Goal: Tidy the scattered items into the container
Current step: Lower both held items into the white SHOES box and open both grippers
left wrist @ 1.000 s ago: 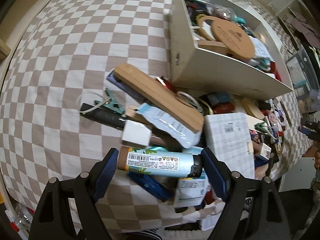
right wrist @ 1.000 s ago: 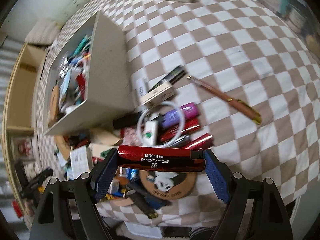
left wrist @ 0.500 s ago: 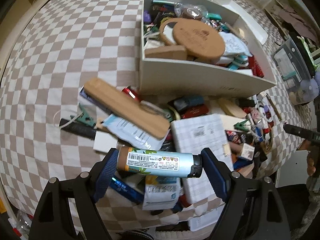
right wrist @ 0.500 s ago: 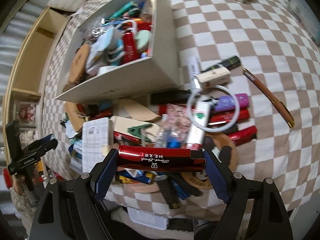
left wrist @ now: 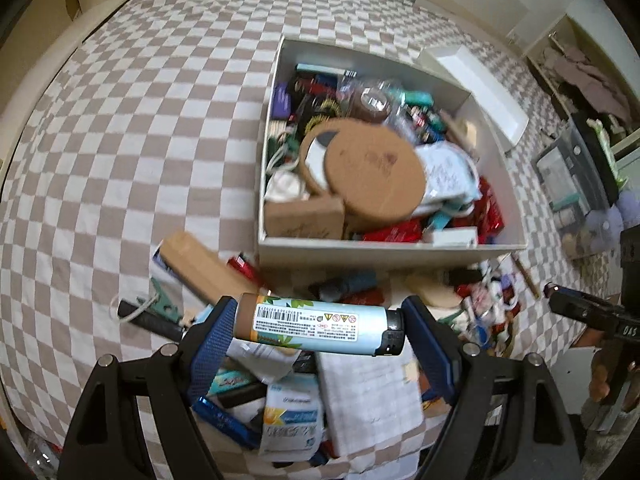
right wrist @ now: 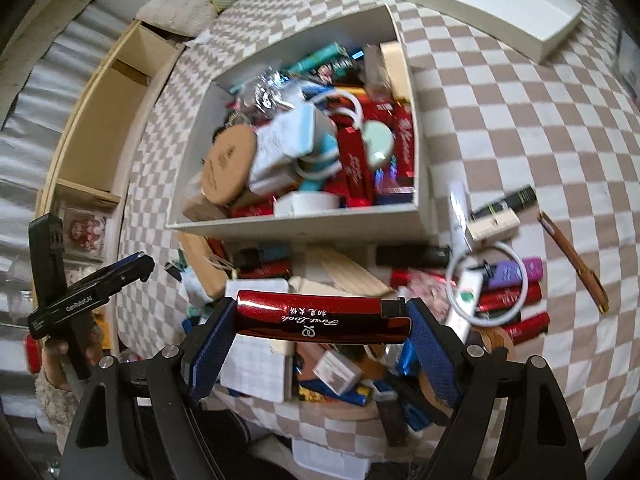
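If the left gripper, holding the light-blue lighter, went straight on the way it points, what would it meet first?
Probably the near wall of the white box. The left gripper, shut on the light-blue lighter, points over the loose pile toward that wall; depth is unclear, so it might pass above the rim instead.

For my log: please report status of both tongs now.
Left tongs hold blue lighter. Right tongs hold red lighter. White box ahead, crowded.
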Demonstrator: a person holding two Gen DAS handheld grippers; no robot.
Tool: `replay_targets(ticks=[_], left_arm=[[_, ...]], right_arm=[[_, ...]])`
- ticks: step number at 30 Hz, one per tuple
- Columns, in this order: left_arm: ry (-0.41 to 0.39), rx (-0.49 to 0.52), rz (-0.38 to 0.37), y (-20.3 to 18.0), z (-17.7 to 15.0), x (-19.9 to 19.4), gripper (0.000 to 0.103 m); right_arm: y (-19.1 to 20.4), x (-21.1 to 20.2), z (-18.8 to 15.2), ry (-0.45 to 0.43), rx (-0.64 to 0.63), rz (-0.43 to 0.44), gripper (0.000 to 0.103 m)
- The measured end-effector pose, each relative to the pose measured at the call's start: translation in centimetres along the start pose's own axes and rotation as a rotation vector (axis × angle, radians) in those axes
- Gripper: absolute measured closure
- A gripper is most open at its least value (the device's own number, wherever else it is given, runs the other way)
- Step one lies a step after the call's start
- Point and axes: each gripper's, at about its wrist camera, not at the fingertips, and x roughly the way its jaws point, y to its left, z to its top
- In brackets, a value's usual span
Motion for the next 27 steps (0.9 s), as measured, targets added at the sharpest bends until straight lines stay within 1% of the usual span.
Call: replay_targets(ticks=[3, 8, 14, 20, 27], left_arm=[[-0.020, -0.003, -0.006, -0.4, 0.8, -0.4, 0.020], [-0.047, -0.008, -0.037, -1.3, 2.2, -0.7, 0.020], [-0.071, -0.003, -0.041, -2.1, 3.7, -0.5, 0.020], [-0.085, 0.007, -0.041, -2.9, 5.0, 0.1, 0.020], [-0.098, -0.008, -0.043, -3.3, 6.5, 0.9, 0.020]], right_arm=[[0.6, -0.2, 1.1, -0.021, -0.003, 0.013, 0.019], [1.0, -0.3, 3.3, -0.057, 0.002, 0.021, 0.019], [1.3, 0.1, 5.9, -0.075, 0.015, 0.027, 0.019], [2.0, 0.6, 8.3, -0.095, -0.007, 0.001, 0.019], [2.6, 1.2, 12.4, -0.144, 0.006, -0.007, 0.019]])
